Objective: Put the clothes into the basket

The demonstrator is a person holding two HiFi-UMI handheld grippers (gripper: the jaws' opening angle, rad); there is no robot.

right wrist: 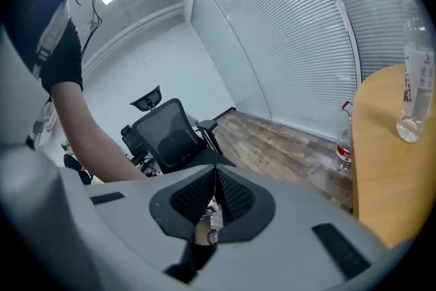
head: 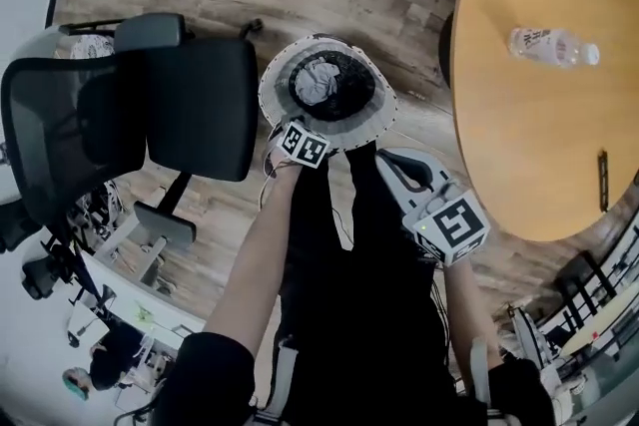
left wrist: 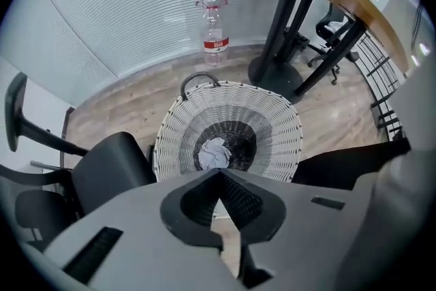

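Left tool [left wrist: 219,174]: jaws pressed together, empty, over the white basket [left wrist: 272,119]. Right tool [right wrist: 215,172]: jaws also together, pinching nothing. Grey cloth [head: 318,80] lies in basket bottom, upper centre of head view.

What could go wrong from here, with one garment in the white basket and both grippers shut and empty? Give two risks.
1. The black office chair stands right beside the basket, so the left gripper could clip the chair or the basket's rim on its next reach.
2. The right gripper appears near the round table; a bump might upset the clear bottle on it.
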